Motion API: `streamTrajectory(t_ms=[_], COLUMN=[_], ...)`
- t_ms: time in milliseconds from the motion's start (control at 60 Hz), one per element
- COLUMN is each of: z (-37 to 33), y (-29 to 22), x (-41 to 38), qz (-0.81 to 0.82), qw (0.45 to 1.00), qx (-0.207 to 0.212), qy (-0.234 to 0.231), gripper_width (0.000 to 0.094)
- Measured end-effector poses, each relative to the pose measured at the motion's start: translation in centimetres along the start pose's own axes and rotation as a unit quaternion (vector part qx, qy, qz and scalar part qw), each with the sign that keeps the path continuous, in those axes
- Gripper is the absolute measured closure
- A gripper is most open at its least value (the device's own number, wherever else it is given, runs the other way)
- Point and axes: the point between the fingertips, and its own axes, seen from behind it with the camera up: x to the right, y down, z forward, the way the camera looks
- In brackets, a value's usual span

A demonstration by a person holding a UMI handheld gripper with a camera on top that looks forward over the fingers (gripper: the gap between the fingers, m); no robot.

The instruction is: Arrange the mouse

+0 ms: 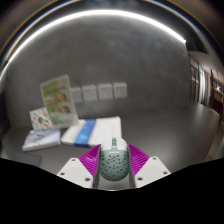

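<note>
Gripper (114, 163) clamped on mouse (113, 160), both pink pads pressing flanks. Books (90, 131) beyond on table (150, 125). Keep level, lower gently (perforated shell likely slippery), release only once resting.

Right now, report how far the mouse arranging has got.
Done: the perforated mouse is picked up, clamped between the jaws' purple pads. In hand: the gripper carries it above the grey table, short of the booklets. Left: setting it down and releasing.

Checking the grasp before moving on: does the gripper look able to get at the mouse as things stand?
Probably yes: the mouse already sits between the gripper fingers, pads close at both sides, nothing in between. Whether they press on it is unclear.
</note>
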Motion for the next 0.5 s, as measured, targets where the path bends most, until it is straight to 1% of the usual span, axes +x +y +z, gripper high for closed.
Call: streamTrajectory(t_ms=[117, 183, 250, 317, 433, 467, 500], z=[-6.0, -8.3, -9.6, -9.5, -8.3, -8.0, -7.6], y=[-5.1, -5.6, -4.7, -1.2, 7.0, 9.4, 11.3], x=[-12.2, -20.7, -29.8, -37.6, -46.5, -47.4, -47.8], qz=[-0.013, -0.01, -0.021, -0.03, -0.05, -0.063, -0.075], qw=[0.997, 0.995, 0.993, 0.993, 0.99, 0.989, 0.99], qx=[0.074, 0.089, 0.096, 0.073, -0.008, -0.023, -0.038], qy=[-0.014, -0.034, -0.067, -0.09, -0.131, -0.13, -0.117], gripper_width=[0.0527, 0.0529, 0.0528, 0.053, 0.0528, 0.0529, 0.0529])
